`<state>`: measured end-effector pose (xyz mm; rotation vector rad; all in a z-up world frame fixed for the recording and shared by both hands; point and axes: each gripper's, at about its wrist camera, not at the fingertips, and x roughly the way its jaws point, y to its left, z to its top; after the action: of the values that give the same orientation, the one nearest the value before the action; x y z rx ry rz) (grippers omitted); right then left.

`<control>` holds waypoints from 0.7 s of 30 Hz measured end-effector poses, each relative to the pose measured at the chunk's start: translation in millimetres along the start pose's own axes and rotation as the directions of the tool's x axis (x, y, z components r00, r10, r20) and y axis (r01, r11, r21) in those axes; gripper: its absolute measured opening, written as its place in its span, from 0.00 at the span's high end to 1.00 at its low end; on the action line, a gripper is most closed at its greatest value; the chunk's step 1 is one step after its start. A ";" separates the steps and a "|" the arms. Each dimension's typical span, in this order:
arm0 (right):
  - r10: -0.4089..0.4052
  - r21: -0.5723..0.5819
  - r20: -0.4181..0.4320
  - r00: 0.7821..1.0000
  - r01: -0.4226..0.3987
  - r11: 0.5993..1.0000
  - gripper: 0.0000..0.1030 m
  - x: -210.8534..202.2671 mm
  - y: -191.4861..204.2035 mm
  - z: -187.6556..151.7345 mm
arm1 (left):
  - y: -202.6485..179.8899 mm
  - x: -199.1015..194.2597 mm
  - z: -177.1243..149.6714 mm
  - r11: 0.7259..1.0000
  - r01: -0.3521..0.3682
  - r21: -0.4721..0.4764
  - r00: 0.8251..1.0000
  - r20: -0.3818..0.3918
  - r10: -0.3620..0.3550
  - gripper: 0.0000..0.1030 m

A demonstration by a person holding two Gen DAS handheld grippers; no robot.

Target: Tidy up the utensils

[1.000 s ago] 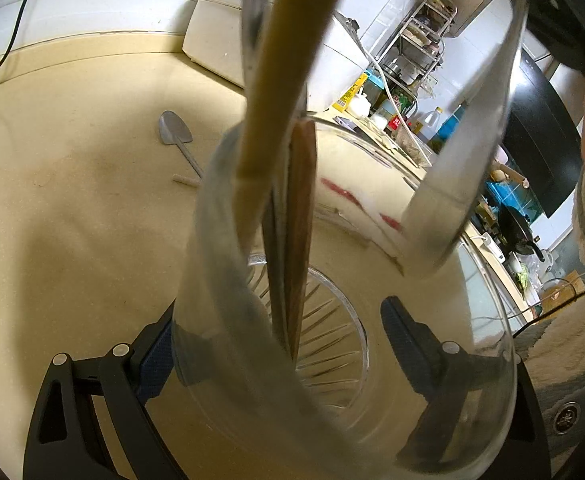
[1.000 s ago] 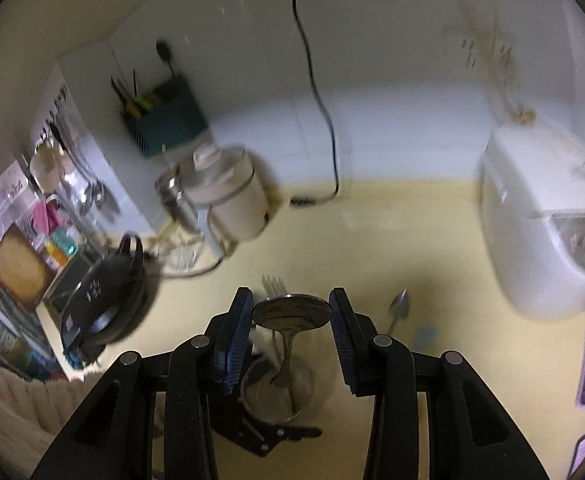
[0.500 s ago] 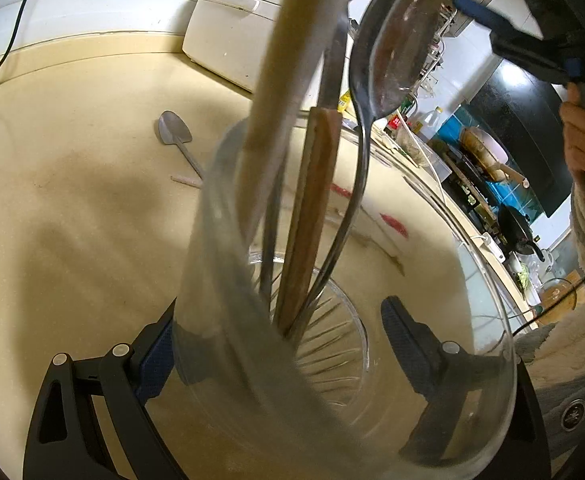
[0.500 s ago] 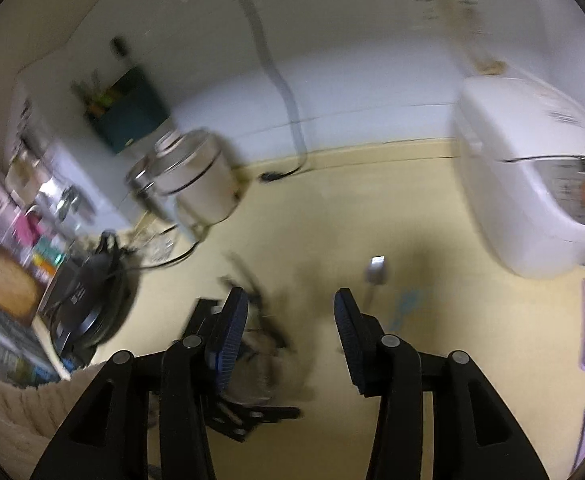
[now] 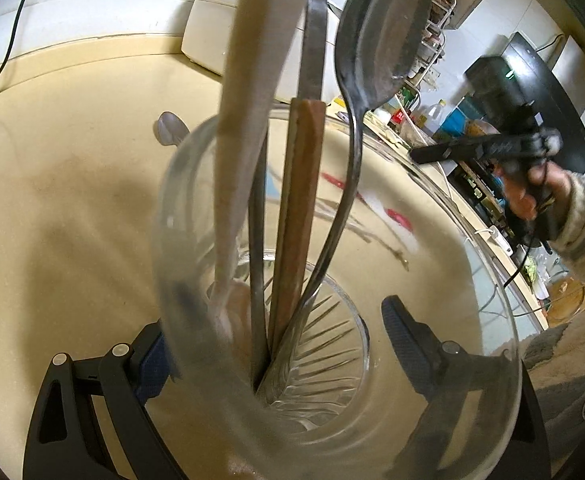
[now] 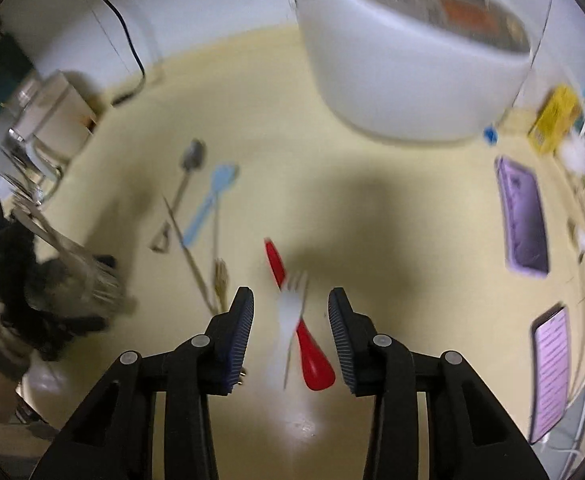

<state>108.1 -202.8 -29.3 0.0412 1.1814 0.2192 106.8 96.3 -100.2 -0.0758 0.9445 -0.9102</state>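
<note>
My left gripper (image 5: 276, 332) is shut on a clear glass jar (image 5: 432, 240), one finger at each side. In the jar stand a metal spoon (image 5: 380, 40), a pale wooden handle (image 5: 252, 80), a brown wooden stick (image 5: 300, 200) and a dark metal handle. My right gripper (image 6: 291, 316) is open and empty above the counter. Between its fingers lie a white plastic fork (image 6: 290, 316) and a red spoon (image 6: 308, 344). The jar also shows at the left of the right wrist view (image 6: 88, 276).
On the cream counter (image 6: 332, 160) lie a light blue spoon (image 6: 208, 204), a metal spoon (image 6: 186, 176), thin chopsticks (image 6: 188, 252) and two phones (image 6: 522, 216). A white rice cooker (image 6: 404, 48) stands at the back. Another metal spoon (image 5: 170, 130) lies beyond the jar.
My right gripper let the metal spoon go into the jar, then swung away to the right and down over the fork and red spoon. The left gripper kept its hold on the jar.
</note>
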 end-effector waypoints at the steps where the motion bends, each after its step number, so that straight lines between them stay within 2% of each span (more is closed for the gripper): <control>1: 0.003 0.015 -0.012 1.000 -0.003 1.000 0.62 10.7 -1.4 -1.1 | -0.8 0.6 0.3 1.000 -0.001 0.001 1.000 -0.001 0.001 0.09; 7: -0.038 0.021 -0.064 0.997 0.039 0.999 0.62 52.8 6.2 -0.4 | -5.3 1.9 2.7 1.000 -0.004 0.003 1.000 -0.002 0.004 0.08; 12: -0.092 -0.034 -0.051 0.994 0.091 0.995 0.62 63.2 16.9 3.1 | -0.6 0.6 0.5 1.000 0.007 -0.004 1.000 0.001 -0.007 0.08; 14: -0.123 -0.056 -0.043 0.991 0.120 0.991 0.67 64.4 20.6 5.2 | 0.6 0.3 0.7 1.000 0.007 -0.004 1.000 0.001 -0.007 0.08; 15: -0.137 -0.068 -0.038 0.990 0.134 0.989 0.76 64.7 22.1 5.7 | 0.7 0.2 0.7 1.000 0.007 -0.004 1.000 0.001 -0.007 0.08; 16: -0.141 -0.073 -0.036 0.989 0.138 0.988 0.78 66.4 24.2 5.4 | 0.8 0.2 0.9 1.000 0.006 -0.003 1.000 0.001 -0.006 0.08; 21: -0.099 -0.030 -0.008 0.995 0.099 0.995 0.81 58.6 20.6 2.9 | 3.1 -0.6 0.8 1.000 0.009 -0.006 1.000 0.002 -0.009 0.08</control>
<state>128.8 -171.2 -78.6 -0.0440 1.1864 0.1493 109.2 98.5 -100.6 -0.0859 0.9456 -0.9156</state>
